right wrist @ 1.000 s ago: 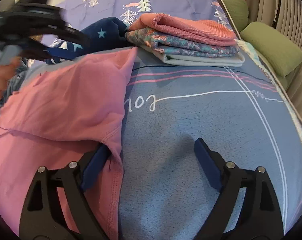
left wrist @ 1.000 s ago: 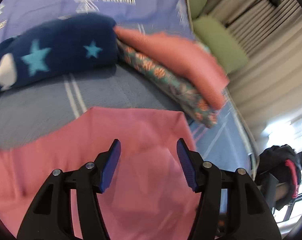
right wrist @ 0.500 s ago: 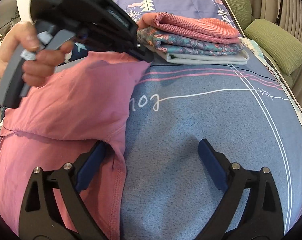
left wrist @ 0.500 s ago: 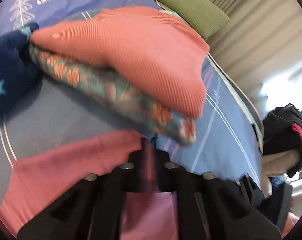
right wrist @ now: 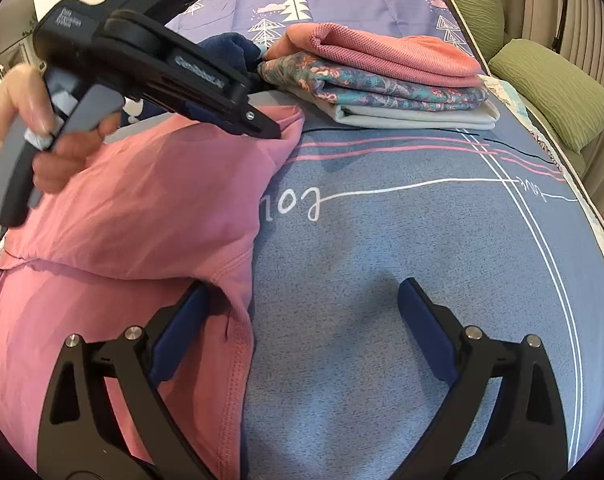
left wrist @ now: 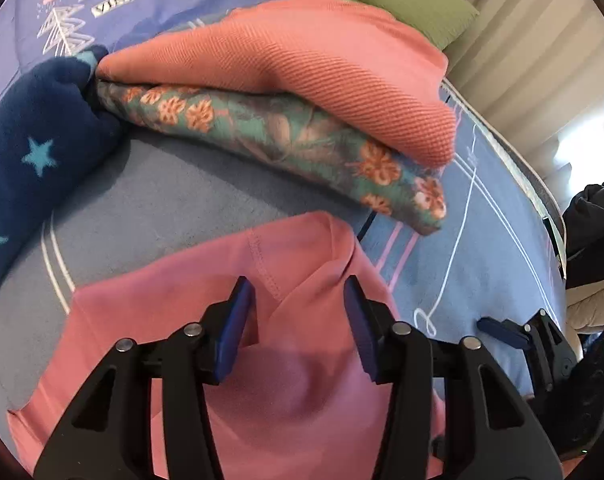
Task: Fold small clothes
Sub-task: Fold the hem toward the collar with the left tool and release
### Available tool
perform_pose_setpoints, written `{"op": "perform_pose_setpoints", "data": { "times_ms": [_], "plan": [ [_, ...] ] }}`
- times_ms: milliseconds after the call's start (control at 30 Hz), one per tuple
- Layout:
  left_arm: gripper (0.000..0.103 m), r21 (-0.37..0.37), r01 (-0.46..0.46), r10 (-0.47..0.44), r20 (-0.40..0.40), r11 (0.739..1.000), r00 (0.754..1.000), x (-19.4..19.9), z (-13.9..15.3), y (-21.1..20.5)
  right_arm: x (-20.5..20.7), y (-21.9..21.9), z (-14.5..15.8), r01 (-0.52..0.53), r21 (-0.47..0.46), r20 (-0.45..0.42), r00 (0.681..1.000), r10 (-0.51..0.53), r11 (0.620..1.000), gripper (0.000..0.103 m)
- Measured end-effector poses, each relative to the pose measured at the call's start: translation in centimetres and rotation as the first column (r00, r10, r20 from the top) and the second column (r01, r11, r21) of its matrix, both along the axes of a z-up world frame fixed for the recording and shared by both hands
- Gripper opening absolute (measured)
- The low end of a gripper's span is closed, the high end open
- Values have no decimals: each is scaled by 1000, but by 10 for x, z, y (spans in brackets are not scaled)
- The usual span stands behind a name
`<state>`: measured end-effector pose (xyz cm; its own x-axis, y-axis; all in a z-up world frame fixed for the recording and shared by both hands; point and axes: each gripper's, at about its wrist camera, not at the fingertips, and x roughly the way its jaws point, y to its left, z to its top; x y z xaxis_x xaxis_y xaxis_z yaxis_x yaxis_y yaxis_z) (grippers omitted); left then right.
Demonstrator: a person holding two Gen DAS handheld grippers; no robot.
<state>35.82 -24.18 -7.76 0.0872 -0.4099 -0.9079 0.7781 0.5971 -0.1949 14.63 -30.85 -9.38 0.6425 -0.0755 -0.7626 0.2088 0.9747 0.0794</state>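
A pink garment point(right wrist: 142, 208) lies partly folded on the blue blanket point(right wrist: 402, 240), its upper layer laid over the lower one; it also shows in the left wrist view point(left wrist: 294, 412). My left gripper point(left wrist: 298, 320) is open, its blue pads standing on either side of the garment's far corner. It also shows in the right wrist view point(right wrist: 262, 128), held in a hand. My right gripper point(right wrist: 302, 328) is open and low over the blanket, its left pad on the garment's near right edge.
A stack of folded clothes point(right wrist: 382, 76), coral on top, floral, then white, sits beyond the garment; it also shows in the left wrist view point(left wrist: 302, 80). A navy star-print fleece point(left wrist: 34, 152) lies left of it. Green pillows point(right wrist: 554, 92) lie along the right edge.
My left gripper, shut on the pink garment's corner half a second ago, has opened and let it go near the folded stack. My right gripper has barely moved.
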Motion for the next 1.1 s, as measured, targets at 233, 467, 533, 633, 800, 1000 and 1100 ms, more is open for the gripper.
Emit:
{"op": "perform_pose_setpoints", "data": {
  "times_ms": [233,467,533,633,800,1000,1100],
  "plan": [
    [1,-195,-100,113,57,976,992,10,37,5,1,-1,0,0,5,3,1000,0,1000,97],
    [42,-179,-104,108,17,978,994,7,24,6,1,-1,0,0,5,4,1000,0,1000,97],
    [47,-165,-114,122,42,980,992,1,21,14,1,-2,1,0,8,8,1000,0,1000,97],
    [51,-163,-149,158,41,975,987,-1,19,27,-1,-4,1,0,20,17,1000,-1,1000,96],
    [52,-284,-352,393,101,892,914,-19,41,111,-4,-9,3,7,44,34,999,-9,999,92],
    [52,-400,-598,688,125,694,715,-72,53,285,-14,-18,17,-15,147,43,999,9,989,17],
    [52,-360,-693,776,190,625,601,-96,45,343,-8,8,38,-101,81,82,992,95,992,11]
  ]
}}
